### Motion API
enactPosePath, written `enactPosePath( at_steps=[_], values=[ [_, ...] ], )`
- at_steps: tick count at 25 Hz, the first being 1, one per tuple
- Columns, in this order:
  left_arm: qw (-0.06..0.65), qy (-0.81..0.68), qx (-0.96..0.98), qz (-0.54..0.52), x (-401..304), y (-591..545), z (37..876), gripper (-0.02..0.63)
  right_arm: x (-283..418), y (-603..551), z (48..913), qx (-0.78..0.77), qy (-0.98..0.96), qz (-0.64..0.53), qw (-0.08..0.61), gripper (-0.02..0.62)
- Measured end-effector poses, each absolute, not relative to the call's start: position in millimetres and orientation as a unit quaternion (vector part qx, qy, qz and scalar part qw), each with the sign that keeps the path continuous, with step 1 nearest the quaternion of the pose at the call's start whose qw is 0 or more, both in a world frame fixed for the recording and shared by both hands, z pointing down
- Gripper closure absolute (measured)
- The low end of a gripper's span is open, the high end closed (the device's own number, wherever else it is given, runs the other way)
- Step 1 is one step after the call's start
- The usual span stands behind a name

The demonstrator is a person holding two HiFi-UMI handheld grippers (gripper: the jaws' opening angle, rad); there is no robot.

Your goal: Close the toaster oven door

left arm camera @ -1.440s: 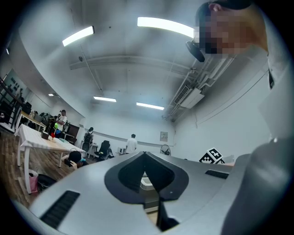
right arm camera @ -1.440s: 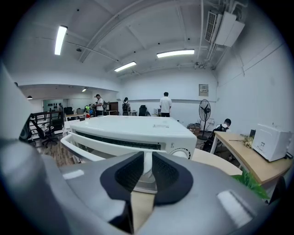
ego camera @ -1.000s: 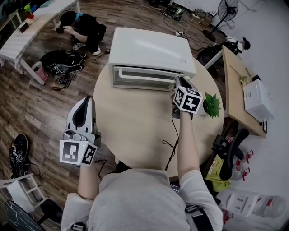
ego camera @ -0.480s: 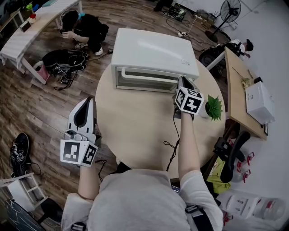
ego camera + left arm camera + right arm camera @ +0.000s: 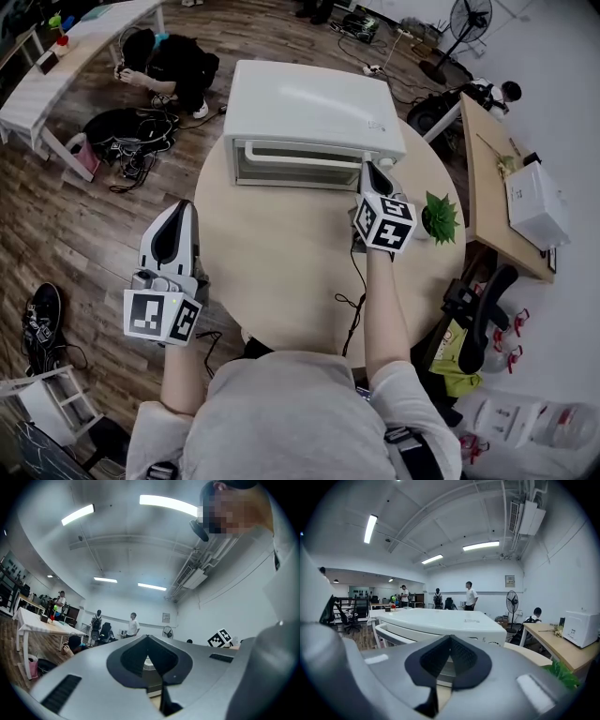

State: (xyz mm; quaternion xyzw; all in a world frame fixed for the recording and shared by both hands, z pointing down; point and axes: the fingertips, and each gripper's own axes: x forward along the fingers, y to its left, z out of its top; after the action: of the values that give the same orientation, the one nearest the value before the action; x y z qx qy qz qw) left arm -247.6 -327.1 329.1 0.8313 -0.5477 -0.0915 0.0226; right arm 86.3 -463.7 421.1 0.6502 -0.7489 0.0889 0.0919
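The right gripper (image 5: 372, 174) (jaws just closed on nothing) sits by the right end of the toaster oven (image 5: 314, 98) door (image 5: 298, 161), much nearer than the shut, empty left gripper (image 5: 178, 212).

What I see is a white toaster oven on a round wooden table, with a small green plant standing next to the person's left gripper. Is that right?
Not quite. The small green plant stands next to the right gripper, not the left gripper, which is at the table's opposite edge. The head view shows this. The white toaster oven does sit on the round wooden table.
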Motion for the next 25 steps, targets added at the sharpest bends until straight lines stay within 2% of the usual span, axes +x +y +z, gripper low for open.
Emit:
enactPosePath(
  at_steps=[10, 25],
  values=[
    [0.014, -0.522, 0.847, -0.095, -214, -314, 318, 0.598, 75, -397, 389, 0.625, -0.777, 0.065, 0.032, 0.584],
    [-0.017, -0.508, 0.856, -0.096, -168, -267, 291, 0.598, 89, -303, 340, 0.615, -0.789, 0.006, 0.002, 0.584]
  ],
)
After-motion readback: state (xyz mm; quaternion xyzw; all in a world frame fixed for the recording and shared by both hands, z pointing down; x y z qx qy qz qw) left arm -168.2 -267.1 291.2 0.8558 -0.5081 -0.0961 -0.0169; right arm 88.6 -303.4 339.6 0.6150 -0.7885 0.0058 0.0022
